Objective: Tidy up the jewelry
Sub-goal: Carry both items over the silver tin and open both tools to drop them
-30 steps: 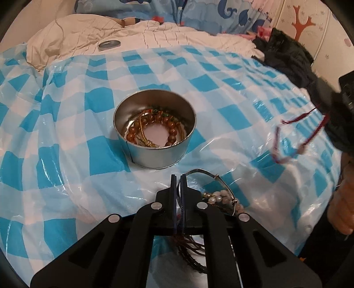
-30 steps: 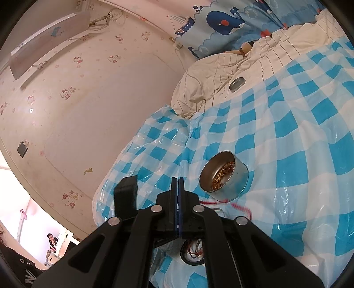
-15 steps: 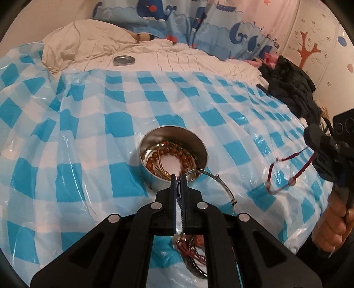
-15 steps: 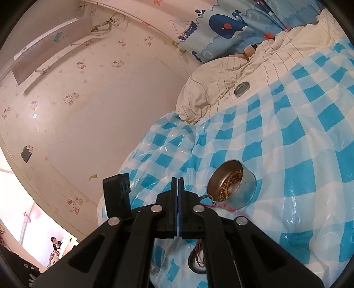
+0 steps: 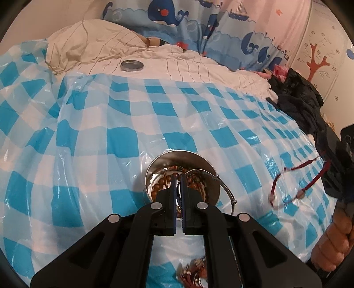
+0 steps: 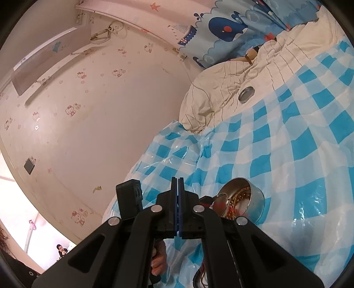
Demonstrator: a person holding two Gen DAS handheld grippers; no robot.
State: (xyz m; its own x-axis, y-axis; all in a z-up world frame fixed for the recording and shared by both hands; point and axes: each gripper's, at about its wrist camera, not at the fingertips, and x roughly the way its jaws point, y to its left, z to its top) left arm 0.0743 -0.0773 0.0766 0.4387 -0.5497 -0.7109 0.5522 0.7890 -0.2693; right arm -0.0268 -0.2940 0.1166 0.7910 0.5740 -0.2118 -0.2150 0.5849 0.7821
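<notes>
A round metal tin (image 5: 205, 164) with brown bead bracelets inside sits on the blue checked plastic sheet (image 5: 110, 141). My left gripper (image 5: 178, 177) is shut on a thin silver bangle (image 5: 223, 186) and holds it over the tin's near rim. My right gripper (image 6: 177, 180) is shut on a red cord bracelet (image 5: 296, 177), which hangs at the right of the left wrist view, apart from the tin. The tin also shows in the right wrist view (image 6: 256, 199). More jewelry (image 5: 194, 270) lies below the left gripper.
The tin's lid (image 5: 132, 65) lies on the cream bedding (image 5: 93, 51) at the back. Dark clothing (image 5: 298, 97) is piled at the right edge of the bed. A whale-print curtain (image 5: 177, 20) and a wall (image 6: 88, 110) stand behind.
My left gripper has lifted the silver bangle off the sheet and carried it forward over the tin. My right gripper still holds the red cord bracelet at the right.
</notes>
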